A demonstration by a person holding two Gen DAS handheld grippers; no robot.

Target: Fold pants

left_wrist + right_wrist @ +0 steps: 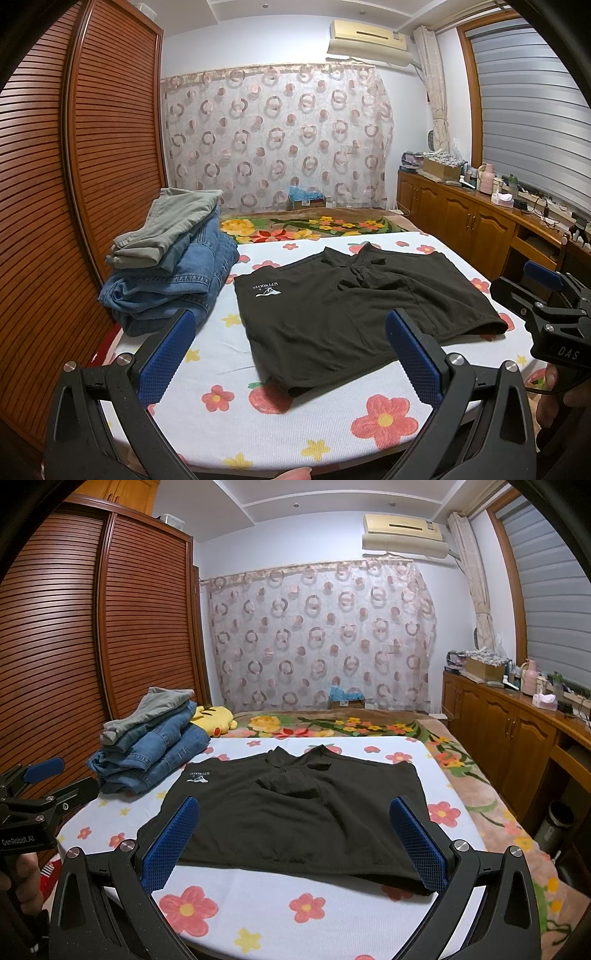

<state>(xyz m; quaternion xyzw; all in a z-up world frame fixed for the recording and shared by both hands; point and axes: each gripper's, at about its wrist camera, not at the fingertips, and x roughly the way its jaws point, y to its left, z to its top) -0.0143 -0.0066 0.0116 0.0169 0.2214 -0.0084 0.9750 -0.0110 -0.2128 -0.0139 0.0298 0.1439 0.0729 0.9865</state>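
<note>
I find the dark garment [295,812] spread flat across the middle of both views on the white flowered cloth [258,915], its near hem toward the lower frame and a small white logo [266,289] toward its left edge. I note that the task names pants, yet a collar-like opening at its far edge suggests a shirt; I cannot settle which. My left gripper [290,356] hangs at the bottom of its view with the jaws spread wide and nothing between the blue pads [168,360], lined up short of the garment's near left corner. My right gripper [299,843] is likewise released and empty, its fingers framing the near hem, with the right pad overlapping the lower right corner in the picture; whether it touches the fabric, I cannot tell. I judge this paired stance to be preparation for pinching both near corners at once, so the fabric lifts evenly. A stack of folded clothes [173,258], denim beneath grey, sits at centre left, just beside the garment, presumably kept clear of the working area. No fold appears begun on the flat piece.
</note>
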